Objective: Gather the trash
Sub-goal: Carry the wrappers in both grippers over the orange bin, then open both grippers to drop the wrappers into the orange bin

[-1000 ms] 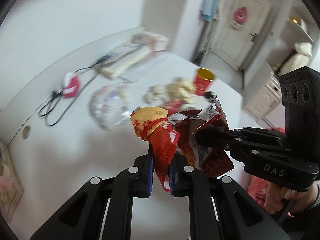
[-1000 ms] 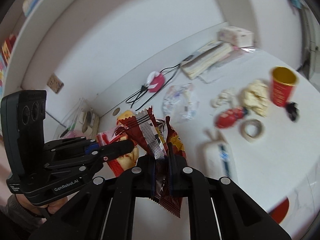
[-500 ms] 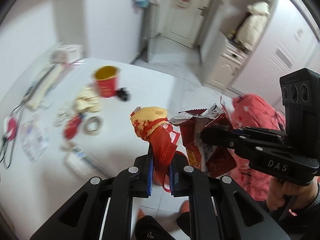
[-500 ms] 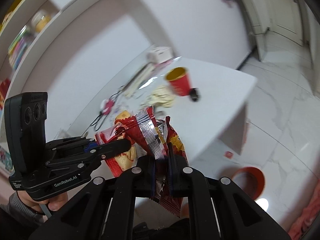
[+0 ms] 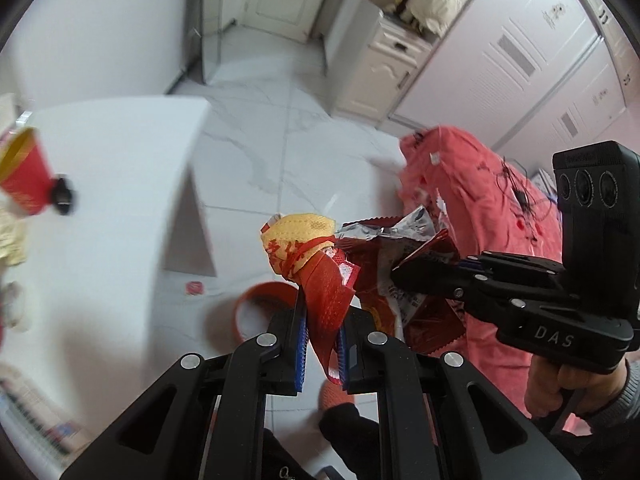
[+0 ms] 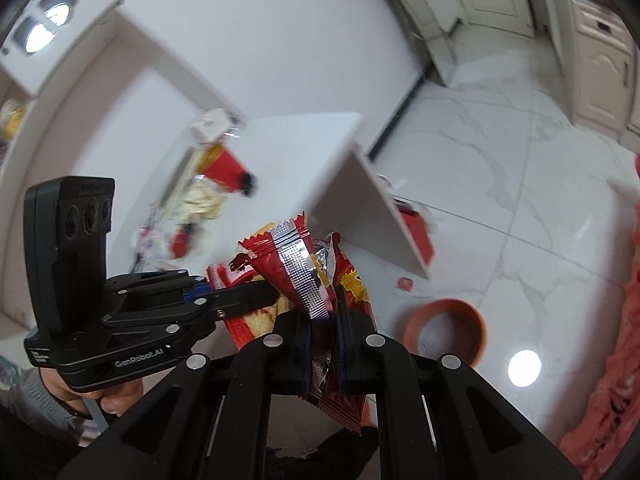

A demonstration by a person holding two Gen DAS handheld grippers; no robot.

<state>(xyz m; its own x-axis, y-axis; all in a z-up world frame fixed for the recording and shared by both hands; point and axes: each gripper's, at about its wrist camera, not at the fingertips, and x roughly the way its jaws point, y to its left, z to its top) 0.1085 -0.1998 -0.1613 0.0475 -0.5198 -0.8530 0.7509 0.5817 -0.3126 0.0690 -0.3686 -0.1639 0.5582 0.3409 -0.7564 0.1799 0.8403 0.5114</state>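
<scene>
Both claws are off the desk's (image 5: 120, 152) edge, tilted down over glossy marble-veined floor tiles. The left claw (image 5: 320, 344) is clamped on a crumpled red-and-yellow wrapper (image 5: 316, 268), its top twisted into a knob. Beside it the right claw (image 6: 322, 344) is clamped on a creased red foil packet (image 6: 316, 272) with a silvery crimped seam and zigzag edges. Below them on the floor sits a round orange bin (image 6: 444, 328). A red paper cup (image 5: 24, 176) stands on the white desk.
</scene>
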